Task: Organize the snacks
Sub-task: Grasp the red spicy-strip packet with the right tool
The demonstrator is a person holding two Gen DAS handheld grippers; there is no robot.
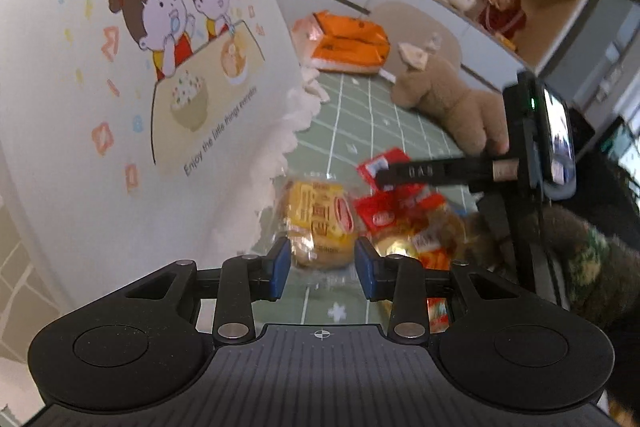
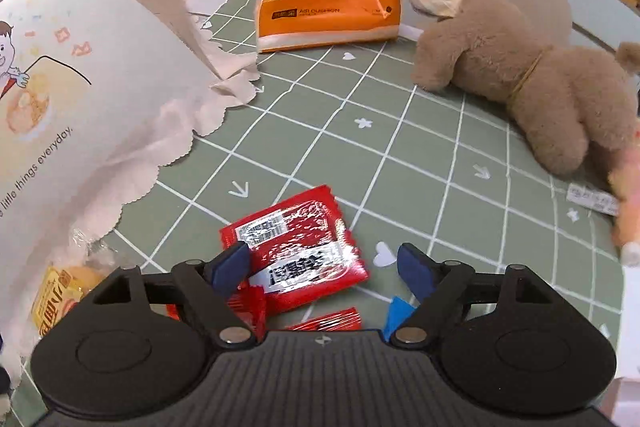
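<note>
A yellow bun packet lies on the green tablecloth beside the white bag, just ahead of my left gripper. Its blue pads stand apart on either side of the packet's near end, with no clear press on it. To the right is a pile of red snack packets, with a black finger of the right gripper over it. My right gripper hovers open above a red packet. More red wrappers and the bun packet lie near it.
The white cartoon-printed bag with a scalloped edge fills the left side. An orange tissue pack and a brown plush toy lie further back on the gridded cloth. A camouflage sleeve is at the right.
</note>
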